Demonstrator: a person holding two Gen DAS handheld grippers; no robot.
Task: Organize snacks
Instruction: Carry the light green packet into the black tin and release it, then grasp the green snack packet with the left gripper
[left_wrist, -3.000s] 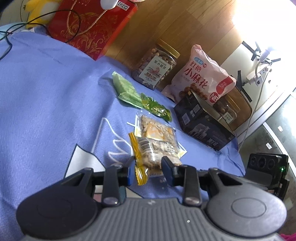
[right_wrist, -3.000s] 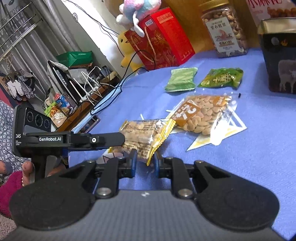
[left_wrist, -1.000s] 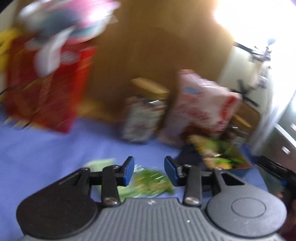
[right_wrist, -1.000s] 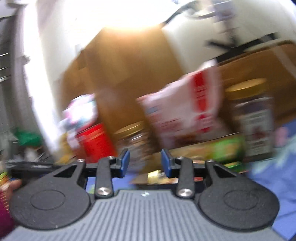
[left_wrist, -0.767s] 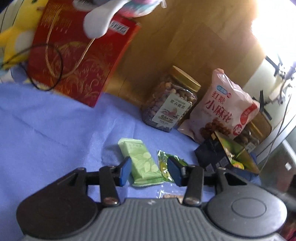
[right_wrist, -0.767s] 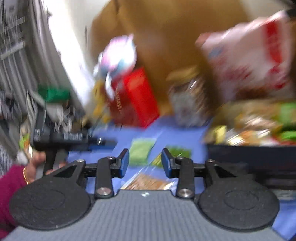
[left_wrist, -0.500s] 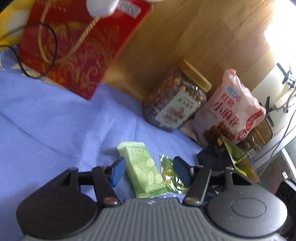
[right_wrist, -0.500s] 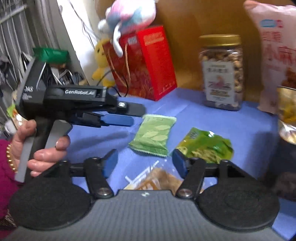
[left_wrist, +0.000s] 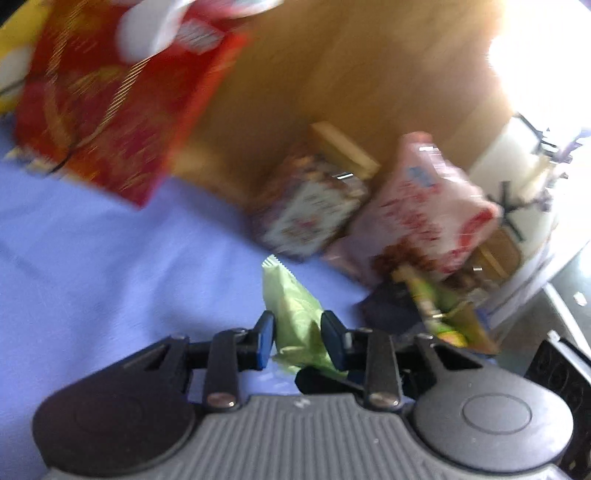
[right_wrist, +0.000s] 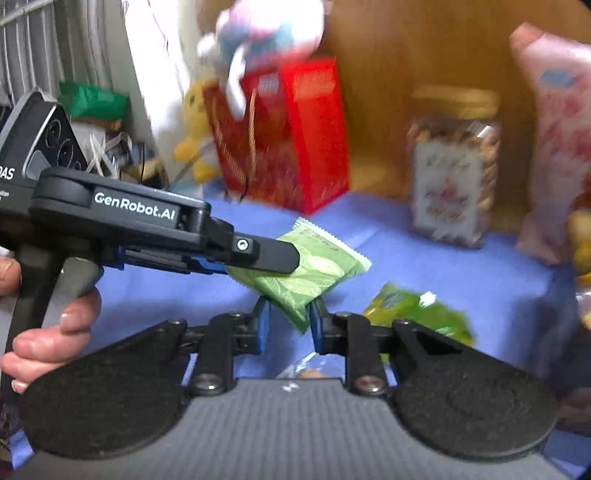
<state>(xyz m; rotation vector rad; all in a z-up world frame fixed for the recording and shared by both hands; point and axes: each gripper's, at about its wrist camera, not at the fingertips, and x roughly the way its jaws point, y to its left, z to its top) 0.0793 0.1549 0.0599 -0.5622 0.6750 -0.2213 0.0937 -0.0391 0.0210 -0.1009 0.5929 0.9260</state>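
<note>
Pale green packet (right_wrist: 314, 273): both claws, left (left_wrist: 297, 339) and right (right_wrist: 286, 321), pinch it; carry level, grips firm, toward far-right box (left_wrist: 436, 317).

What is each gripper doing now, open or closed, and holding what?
Left gripper: closed on the light green packet, lifted off the cloth.
Right gripper: pads beside the same packet's lower corner; a real grip cannot be told.
</note>
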